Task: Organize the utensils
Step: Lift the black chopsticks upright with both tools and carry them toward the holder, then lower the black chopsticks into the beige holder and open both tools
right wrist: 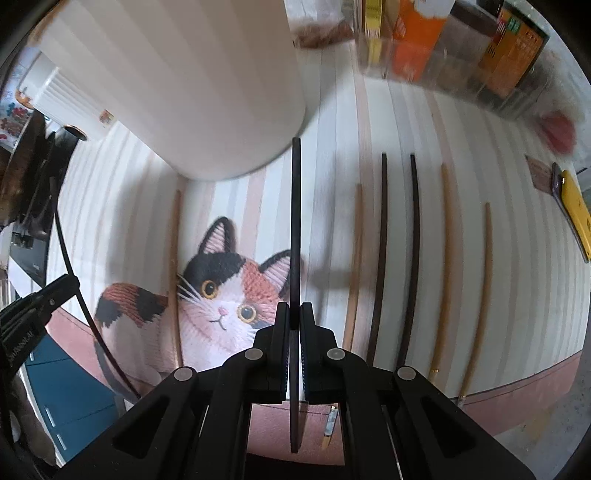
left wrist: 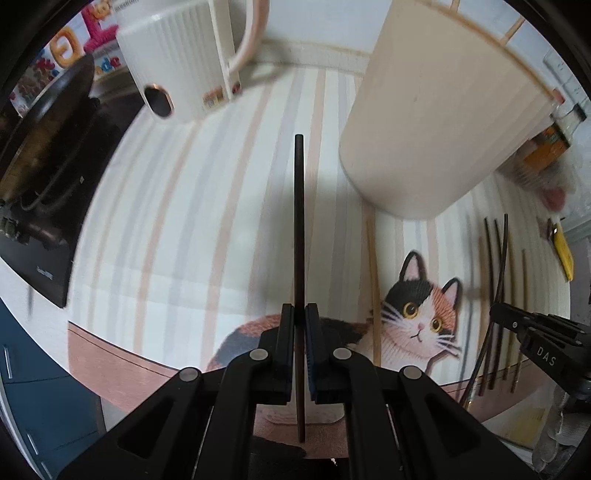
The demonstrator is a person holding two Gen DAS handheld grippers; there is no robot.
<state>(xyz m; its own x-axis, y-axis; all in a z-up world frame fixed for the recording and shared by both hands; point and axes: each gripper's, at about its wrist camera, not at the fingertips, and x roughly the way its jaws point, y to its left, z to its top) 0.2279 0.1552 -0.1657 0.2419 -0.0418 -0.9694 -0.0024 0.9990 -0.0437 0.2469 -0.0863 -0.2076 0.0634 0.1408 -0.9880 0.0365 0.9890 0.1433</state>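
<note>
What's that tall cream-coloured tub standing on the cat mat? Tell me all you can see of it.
The tub is a tall, plain cream container, smooth and matte, plastic by the look of it, with rounded edges at its base. It stands upright on the striped mat, behind the cat picture. Thin pale sticks poke above its rim. A pale chopstick lies just in front of its base. Neither gripper touches it.

mat point(right wrist: 369, 122): looking like woven, matt cloth
holder point(left wrist: 436, 122): showing smooth, matt plastic
chopsticks point(right wrist: 413, 258): appearing as dark and pale wood
</note>
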